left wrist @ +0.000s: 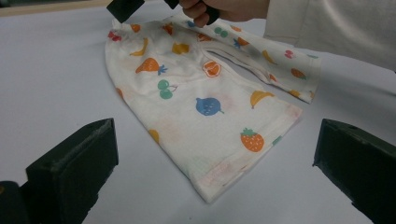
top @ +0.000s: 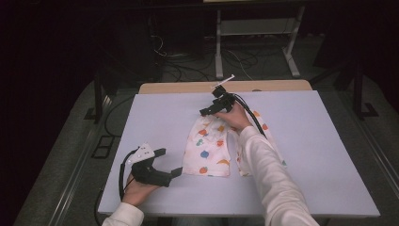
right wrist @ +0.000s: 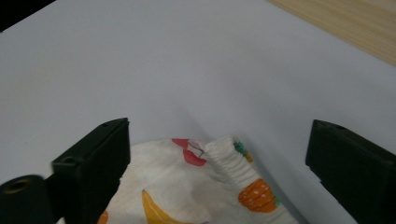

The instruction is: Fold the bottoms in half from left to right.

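white-sleeved right arm outstretched, right gripper (top: 205,112) over shorts (top: 209,148) waistband

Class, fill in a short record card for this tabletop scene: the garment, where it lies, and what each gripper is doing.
garment: white fruit-print shorts, lying flat
surface: white table
right gripper: jaws open, at the shorts' far waistband corner; the elastic edge lies between the jaws in the right gripper view, not yet pinched
left gripper: jaws open, near the table's front edge, apart from the shorts, pointing toward a leg hem
held items: none
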`<state>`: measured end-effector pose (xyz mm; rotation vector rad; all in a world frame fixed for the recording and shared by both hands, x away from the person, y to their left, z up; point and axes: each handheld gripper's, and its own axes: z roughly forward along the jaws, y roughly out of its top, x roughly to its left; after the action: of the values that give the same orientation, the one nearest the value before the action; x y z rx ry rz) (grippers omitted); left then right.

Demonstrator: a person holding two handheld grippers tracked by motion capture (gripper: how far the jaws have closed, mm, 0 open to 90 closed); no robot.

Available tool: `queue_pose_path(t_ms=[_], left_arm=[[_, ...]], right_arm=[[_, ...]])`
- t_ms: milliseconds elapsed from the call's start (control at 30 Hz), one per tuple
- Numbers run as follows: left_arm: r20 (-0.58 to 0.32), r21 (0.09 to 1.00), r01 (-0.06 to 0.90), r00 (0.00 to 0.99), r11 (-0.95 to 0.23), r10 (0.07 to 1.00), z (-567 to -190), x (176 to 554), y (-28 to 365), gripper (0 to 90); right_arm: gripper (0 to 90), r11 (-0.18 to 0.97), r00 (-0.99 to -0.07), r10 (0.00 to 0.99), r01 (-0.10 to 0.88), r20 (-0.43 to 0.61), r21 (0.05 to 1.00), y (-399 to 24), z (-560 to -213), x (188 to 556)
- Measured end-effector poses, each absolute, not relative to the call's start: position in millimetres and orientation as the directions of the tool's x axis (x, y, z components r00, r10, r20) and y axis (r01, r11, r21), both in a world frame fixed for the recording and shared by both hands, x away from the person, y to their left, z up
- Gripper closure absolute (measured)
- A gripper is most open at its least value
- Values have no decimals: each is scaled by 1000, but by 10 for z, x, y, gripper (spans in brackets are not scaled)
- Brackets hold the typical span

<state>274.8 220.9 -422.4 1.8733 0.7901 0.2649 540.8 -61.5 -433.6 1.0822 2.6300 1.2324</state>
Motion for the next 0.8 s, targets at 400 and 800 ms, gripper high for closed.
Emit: queue_pose_path(t_ms=[400,800], left_arm=[[-165,885,396,760,-246,629,-4225,2749,2203,0],[-167,889,390,761,-238,627,-4219,2745,2205,0]], right_arm=[[444,422,-745,611,593,267,686,-544,-4344,5402],[682,430,-700,664,644,262,633,-493,-4384,5458]])
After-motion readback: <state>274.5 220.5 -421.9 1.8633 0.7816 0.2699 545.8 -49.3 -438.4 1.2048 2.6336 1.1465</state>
